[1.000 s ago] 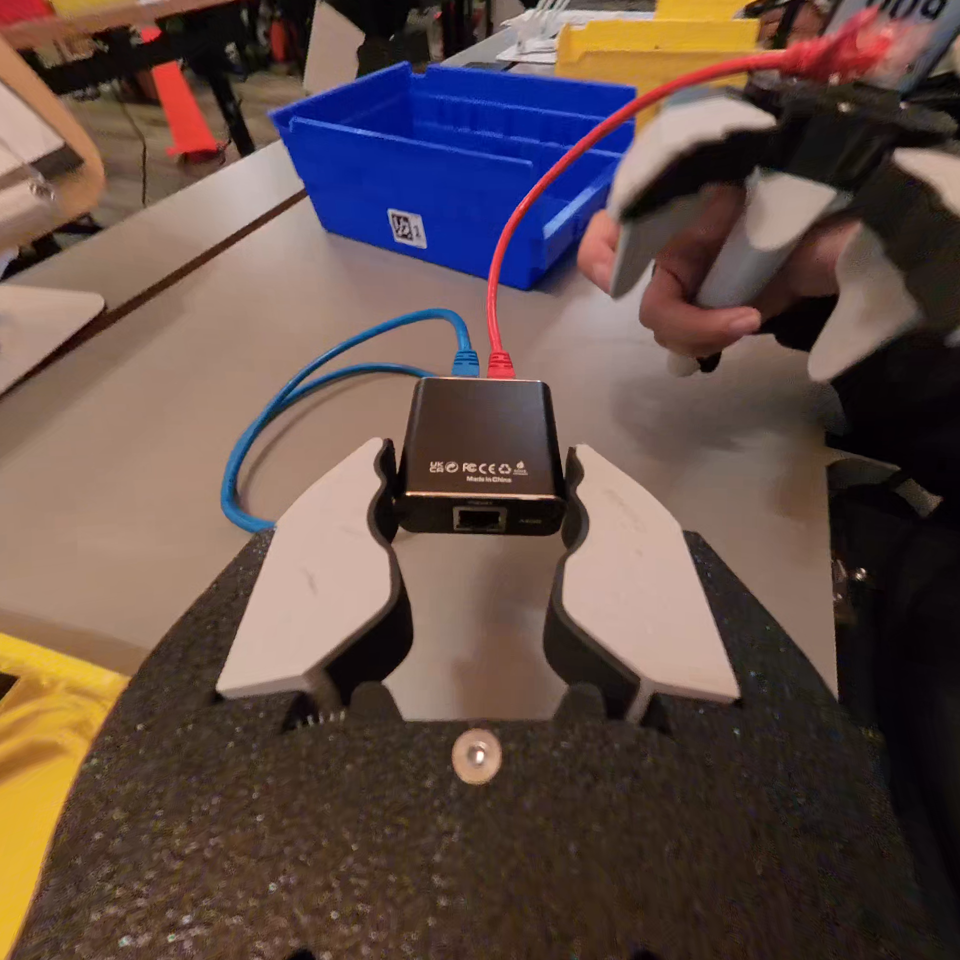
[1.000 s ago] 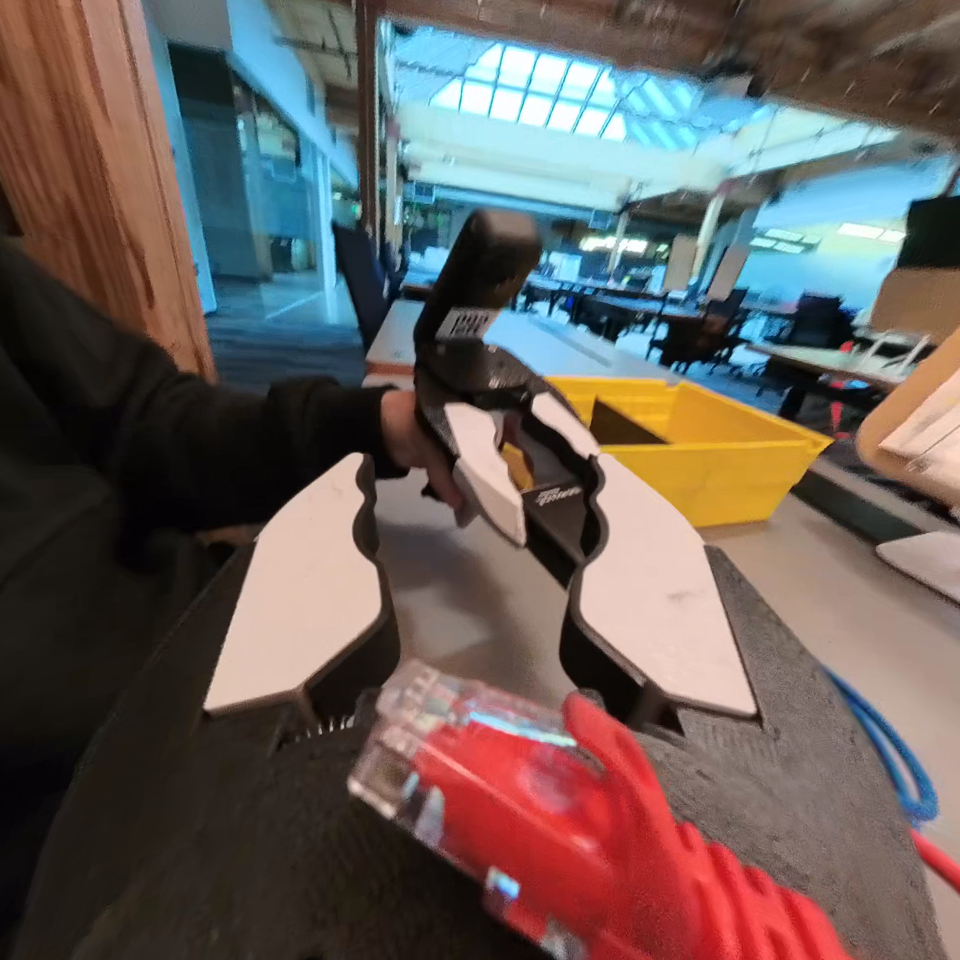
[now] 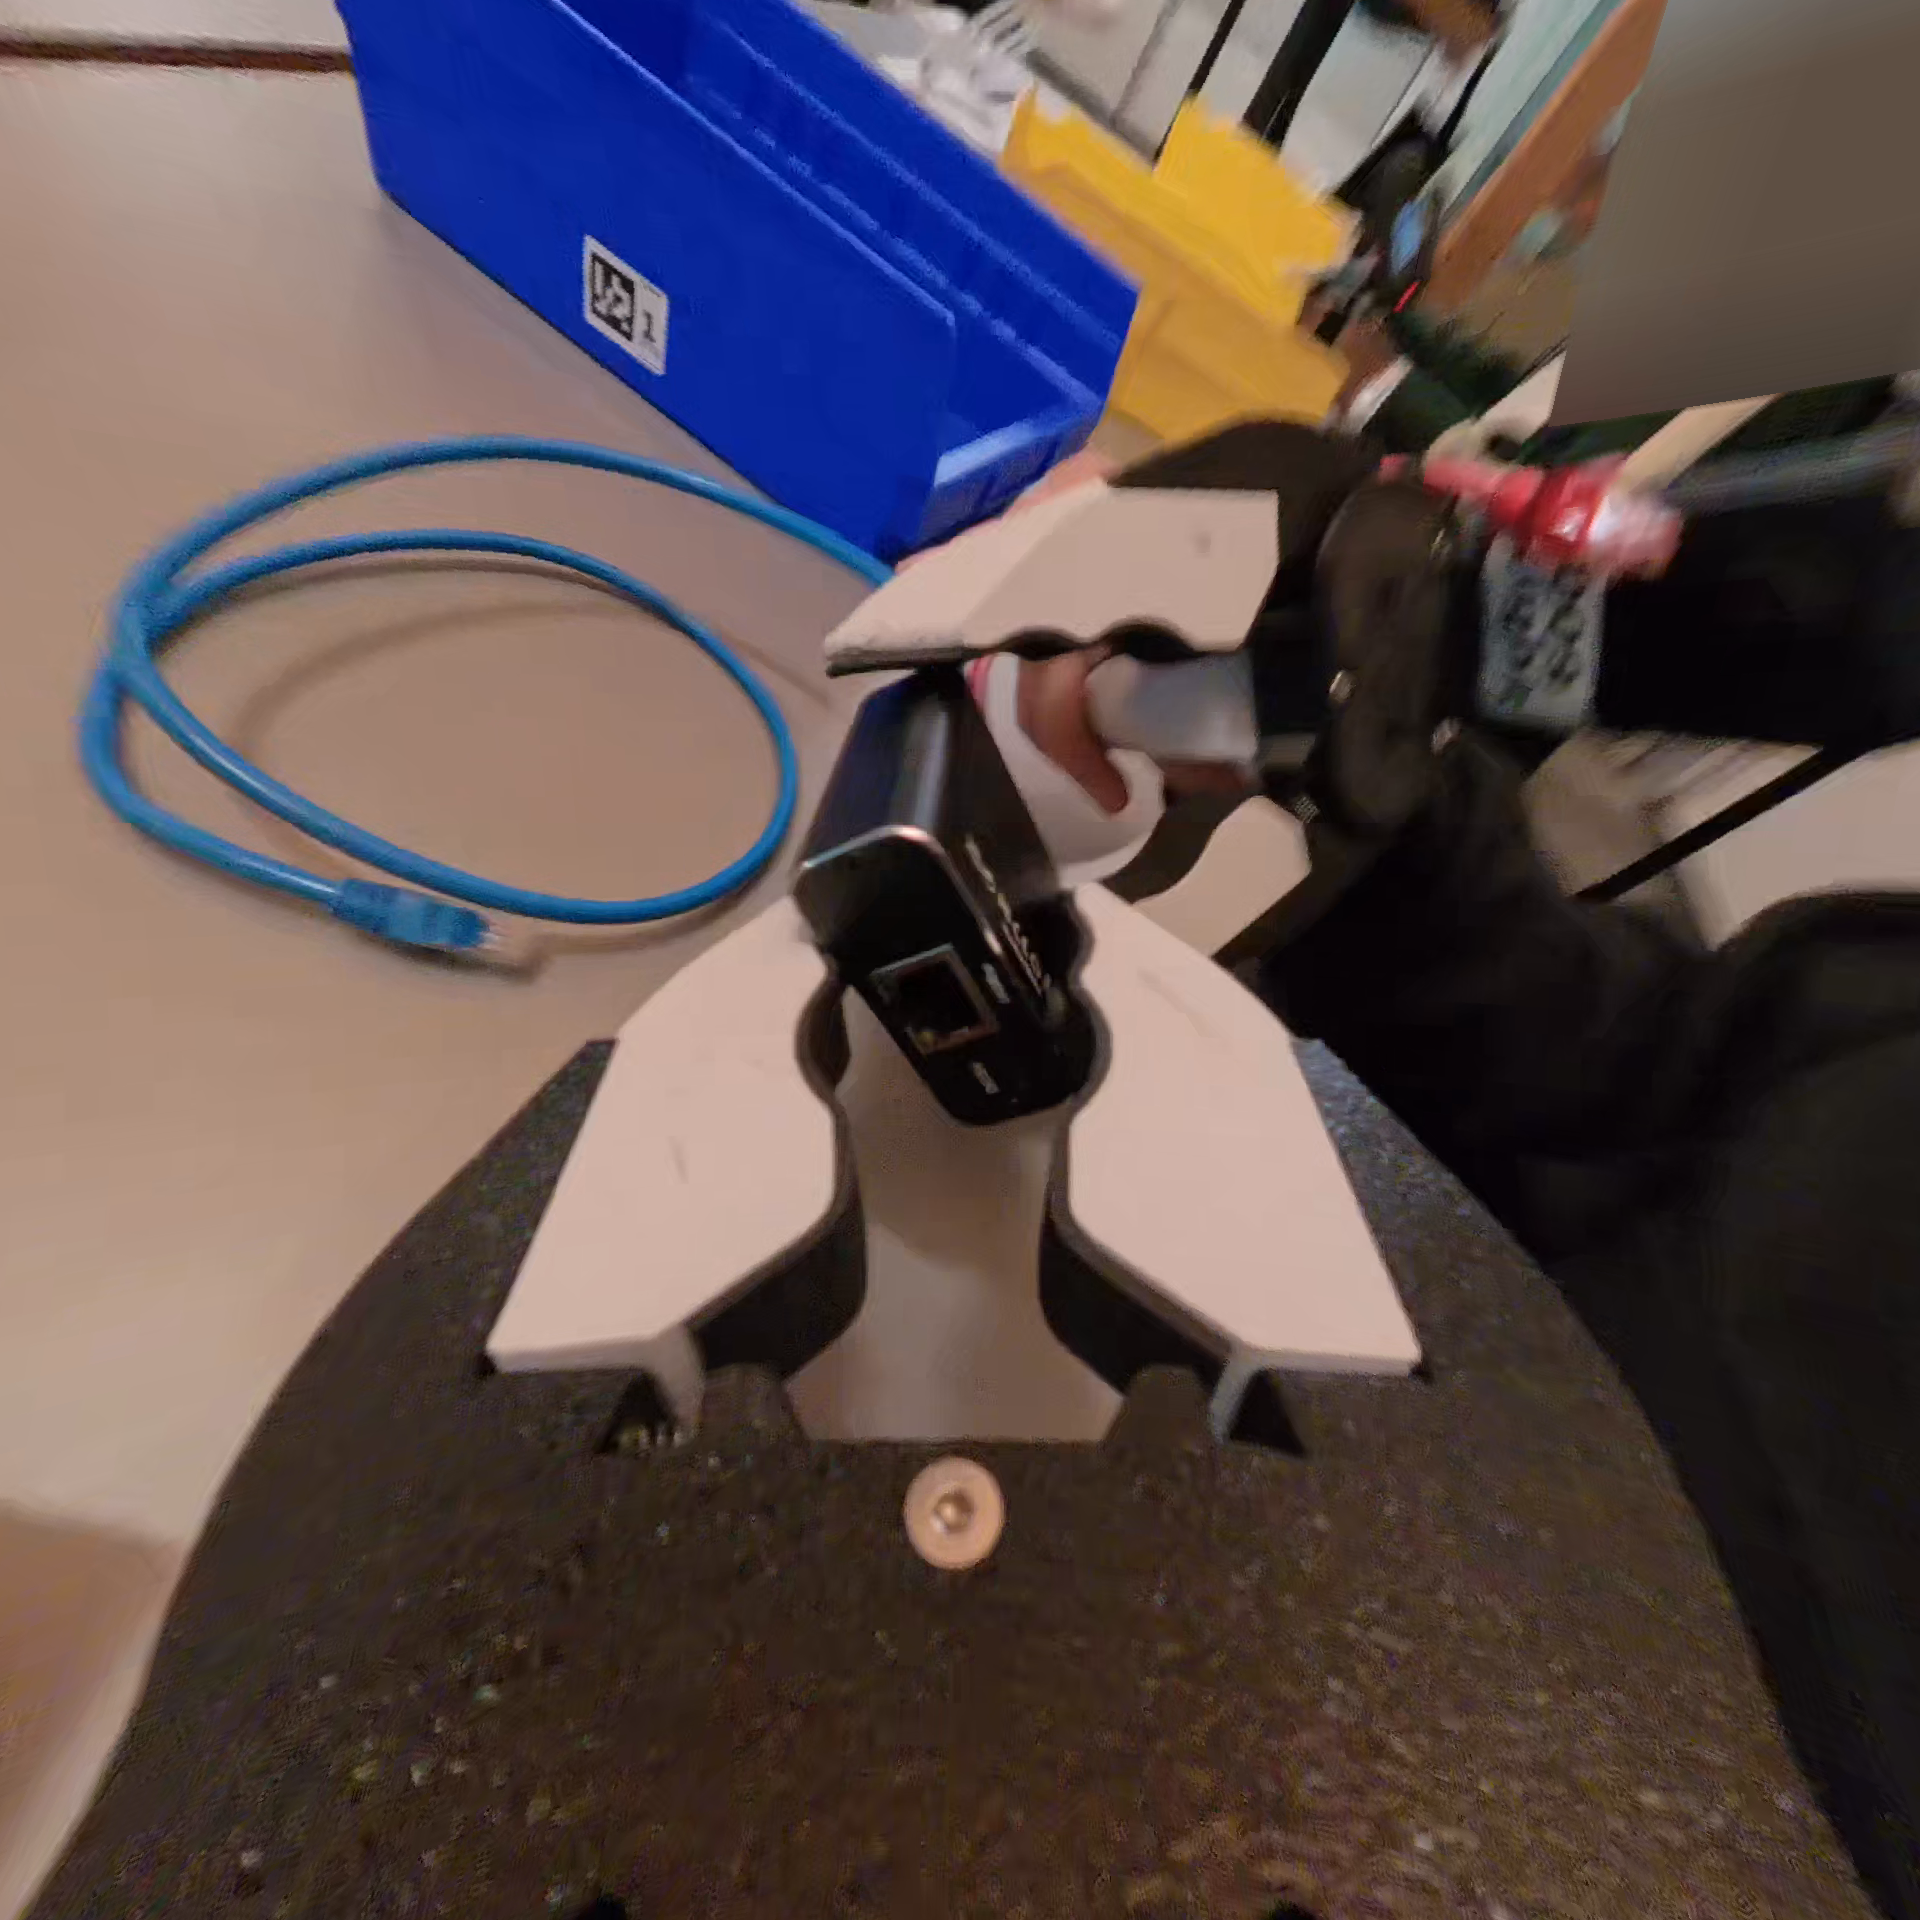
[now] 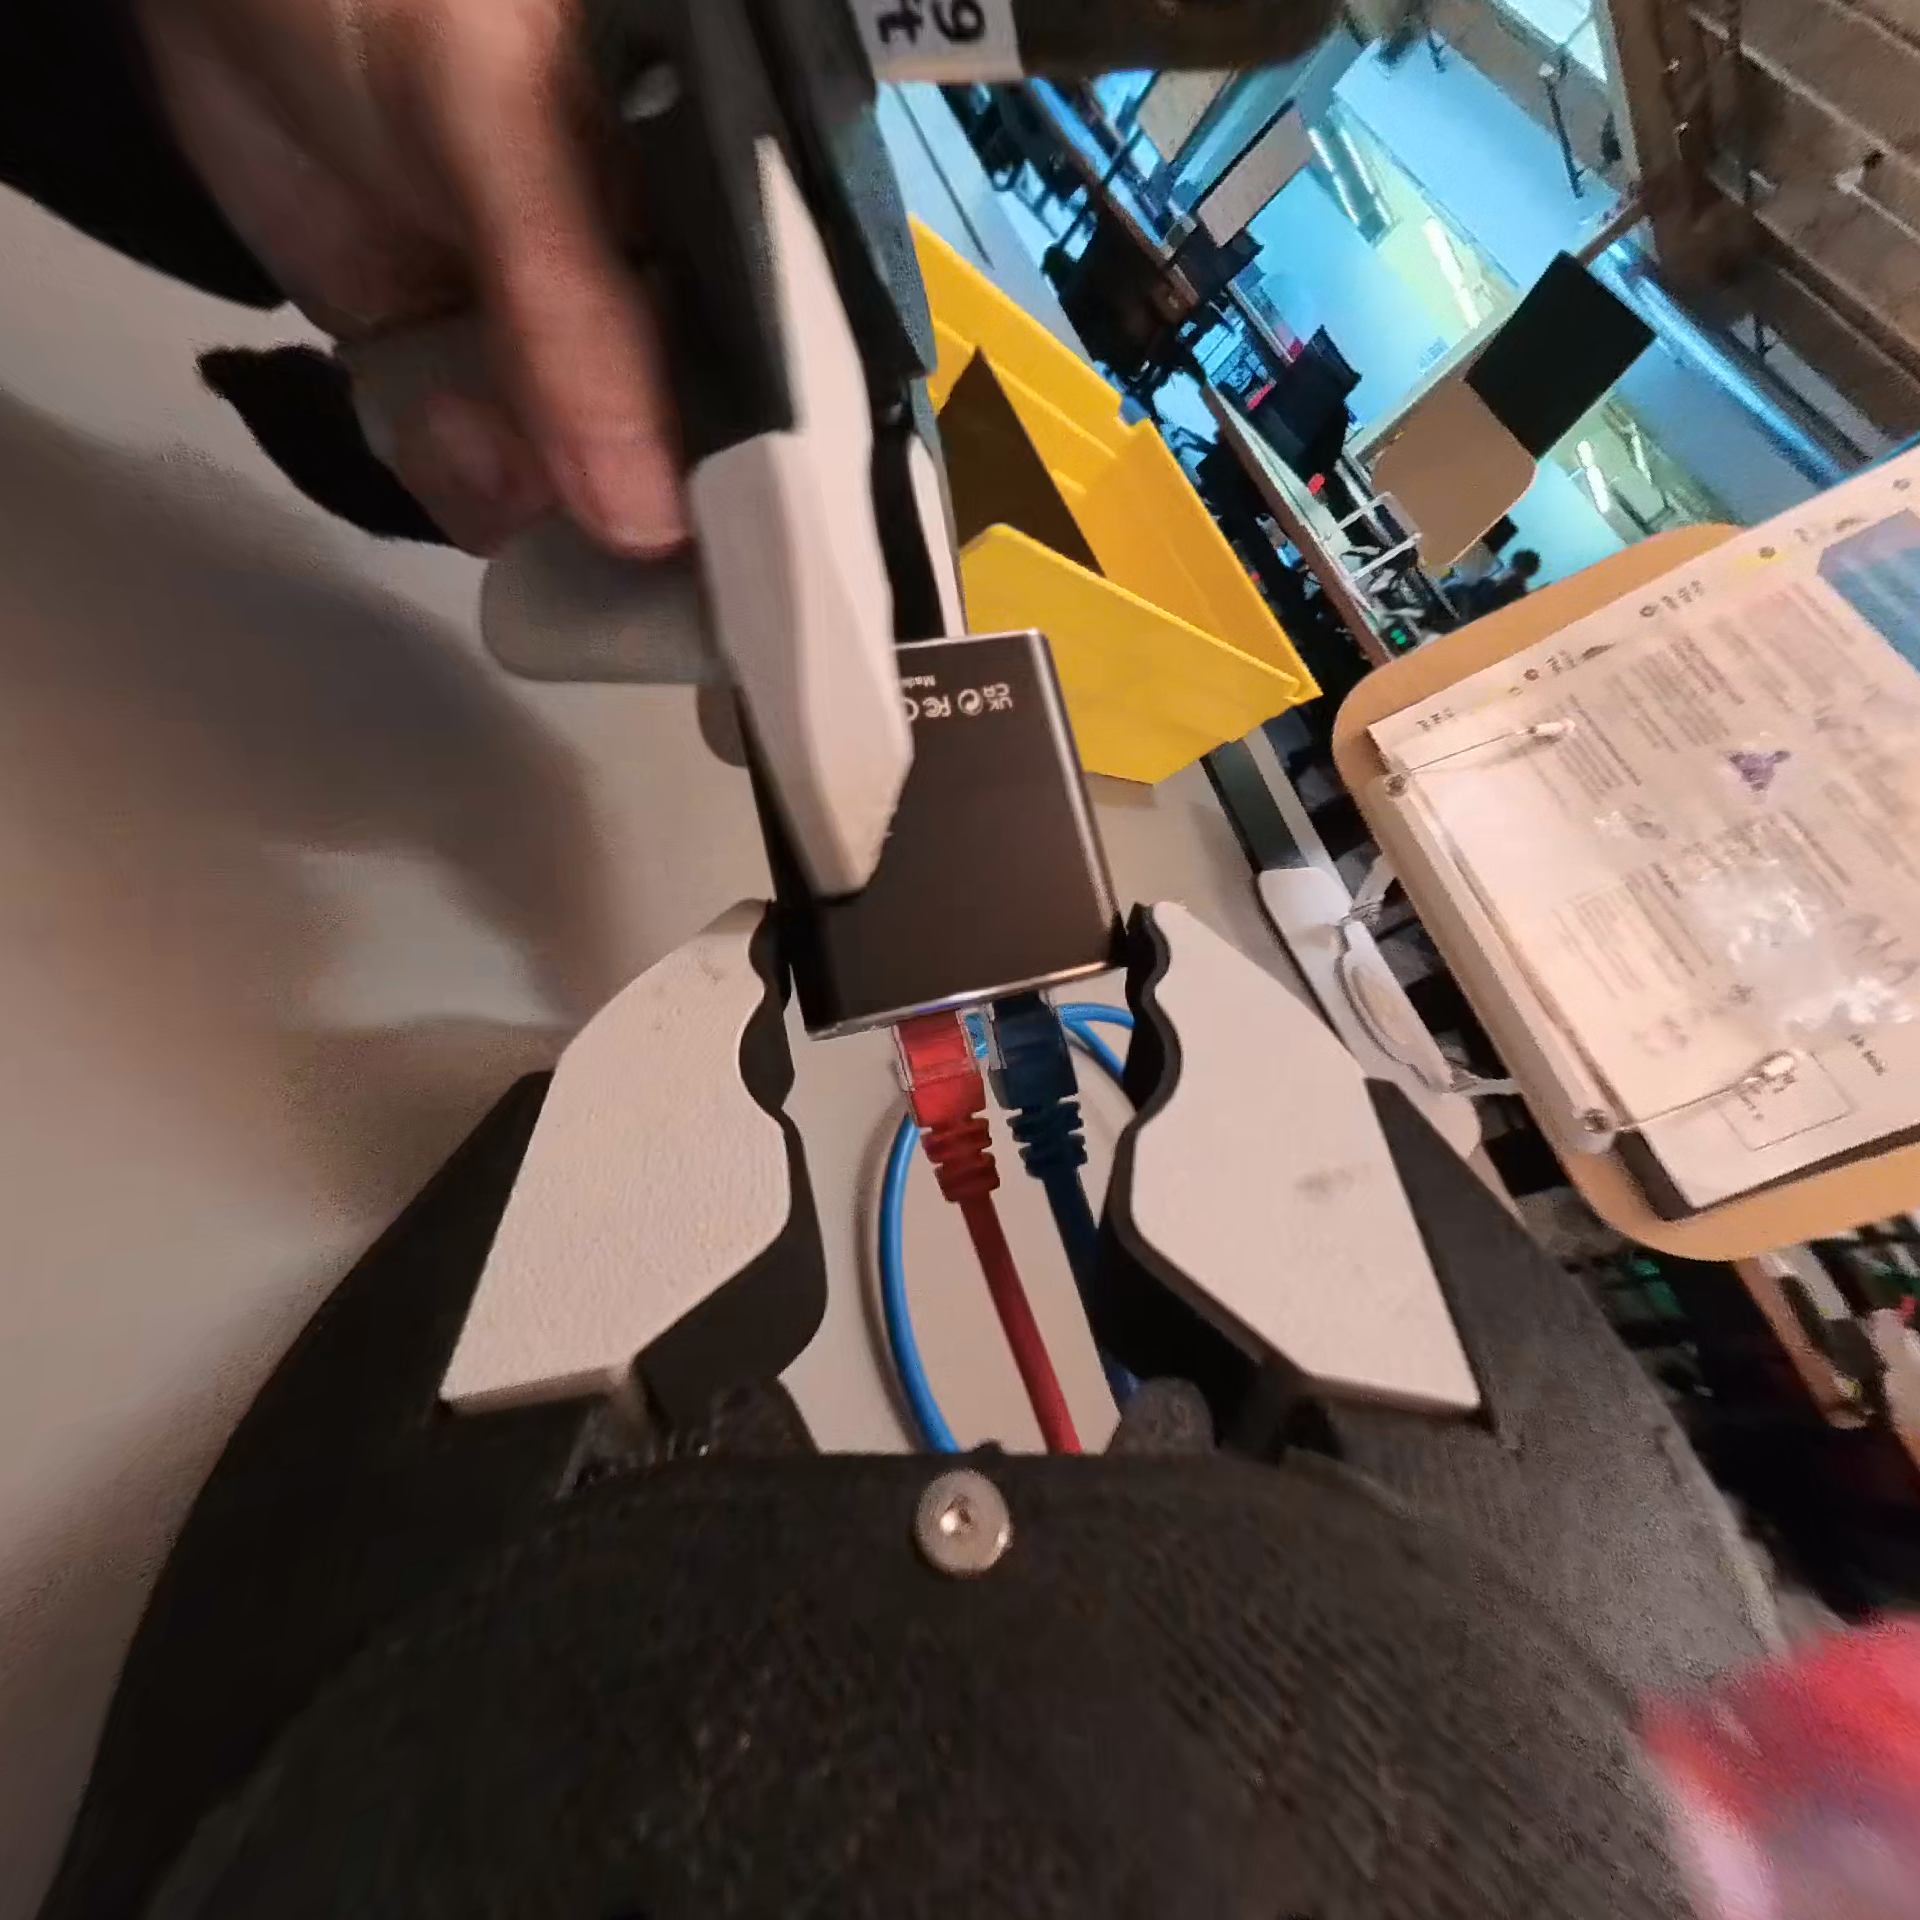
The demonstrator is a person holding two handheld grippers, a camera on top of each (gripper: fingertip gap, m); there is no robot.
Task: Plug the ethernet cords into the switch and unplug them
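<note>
Both tools, left (image 3: 951,1023) and right (image 4: 951,956), are clamped, tips nearly meeting.

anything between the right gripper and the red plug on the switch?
Nothing visible. The right gripper already straddles the switch's cord end, fingers at its sides; the red plug and blue plug sit exposed between them.

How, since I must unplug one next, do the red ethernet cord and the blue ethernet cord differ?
The red ethernet cord has a red boot; the blue ethernet cord has a dark blue one. The blue cord's free plug lies on the table; the red cord's free plug is up off it. Both are plugged side by side into the switch.
</note>
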